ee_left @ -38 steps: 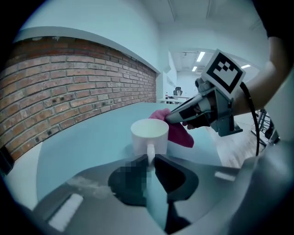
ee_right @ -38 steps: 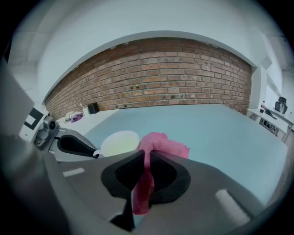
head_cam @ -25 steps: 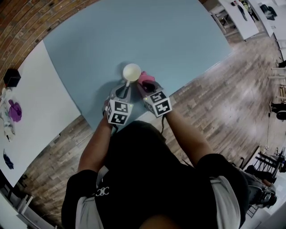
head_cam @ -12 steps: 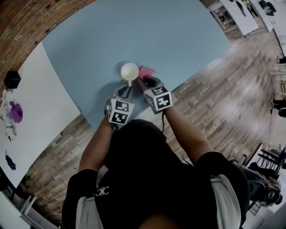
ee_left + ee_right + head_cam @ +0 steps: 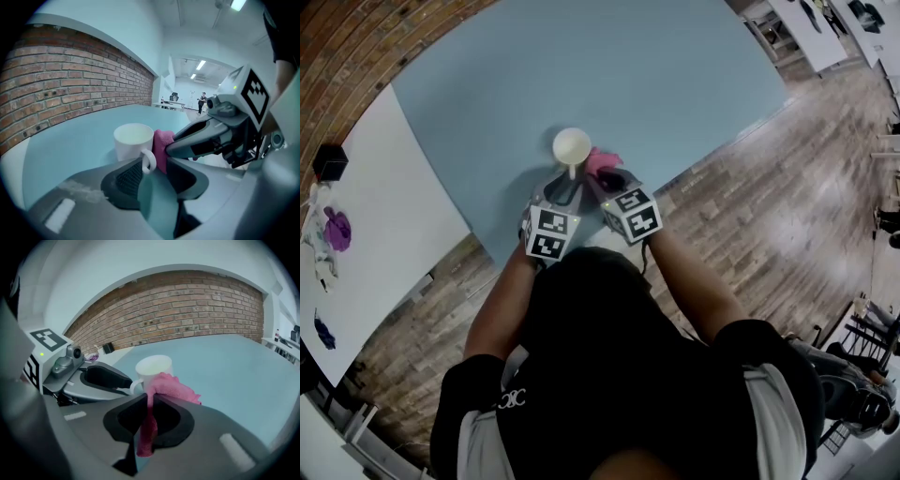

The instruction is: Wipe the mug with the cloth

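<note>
**A:** Head view, entry one?

**B:** White mug (image 5: 572,147) near the front edge of the blue table (image 5: 656,75), mouth up; pink cloth (image 5: 604,160) touching its right side; left gripper (image 5: 569,181) reaches to the mug's handle from the near side; right gripper (image 5: 608,178) just beside it, its tips at the cloth; the two marker cubes sit close together, apart from each other.

**A:** Is the mug standing on the table or lifted?

**B:** Cannot tell; its base is hidden in every view.

**A:** Left gripper view?

**B:** Jaws drawn narrow, clamped on the loop of the mug's handle; mug body upright just beyond the tips; cloth pressed against the mug wall to the right of the handle; the right gripper comes in from the right, its tip at the cloth; brick wall (image 5: 70,79) along the left.

**A:** Right gripper view?

**B:** Jaws closed on the cloth; a strip of it hangs down between the pads, the rest bunches above the tips and lies against the mug's side; the handle points left toward the left gripper, which is touching it.
</note>
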Demonstrator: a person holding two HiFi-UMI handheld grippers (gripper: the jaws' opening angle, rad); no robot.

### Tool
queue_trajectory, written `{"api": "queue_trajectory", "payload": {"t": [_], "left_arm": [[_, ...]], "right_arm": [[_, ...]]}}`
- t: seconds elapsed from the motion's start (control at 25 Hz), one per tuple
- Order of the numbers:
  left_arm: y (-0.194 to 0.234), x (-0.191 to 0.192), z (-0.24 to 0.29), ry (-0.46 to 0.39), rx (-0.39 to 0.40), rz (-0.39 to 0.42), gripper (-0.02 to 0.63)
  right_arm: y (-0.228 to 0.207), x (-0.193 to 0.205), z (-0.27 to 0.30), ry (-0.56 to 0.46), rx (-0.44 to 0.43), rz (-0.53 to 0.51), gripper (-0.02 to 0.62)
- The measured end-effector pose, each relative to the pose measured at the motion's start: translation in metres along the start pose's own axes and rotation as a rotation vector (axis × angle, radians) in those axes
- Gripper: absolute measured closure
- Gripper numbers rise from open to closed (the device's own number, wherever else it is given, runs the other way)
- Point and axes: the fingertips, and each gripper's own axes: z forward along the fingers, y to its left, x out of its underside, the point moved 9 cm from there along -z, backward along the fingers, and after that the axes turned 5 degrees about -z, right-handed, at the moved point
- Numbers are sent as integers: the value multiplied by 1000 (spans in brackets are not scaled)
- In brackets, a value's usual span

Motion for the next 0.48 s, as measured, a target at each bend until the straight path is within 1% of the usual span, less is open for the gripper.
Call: {"api": "queue_trajectory", "payload": {"t": [0.04,0.08,0.16,0.2,0.28,0.36,0.4,0.48], "left_arm": [[2,0,-5,-2,13,9,418],[7,-1,-10,-1,23,21,405],[21,-1,-20,6,25,55,402],[29,0,-22,13,20,85,402],[48,5,-22,42,6,176,402],[66,5,-18,84,10,292,402],[74,2,-16,101,28,342,402],[86,-5,-12,115,91,413,397]], "right_arm": [[-1,1,-1,-5,2,9,552],[-1,2,-2,-10,5,14,552],[-2,4,-2,-24,20,23,552],[-3,4,-2,-30,32,30,552],[-5,5,-2,-34,55,41,552],[-6,5,-2,-33,67,44,552],[-6,6,-2,-33,66,44,552],[-2,5,-3,-36,52,40,552]]}}
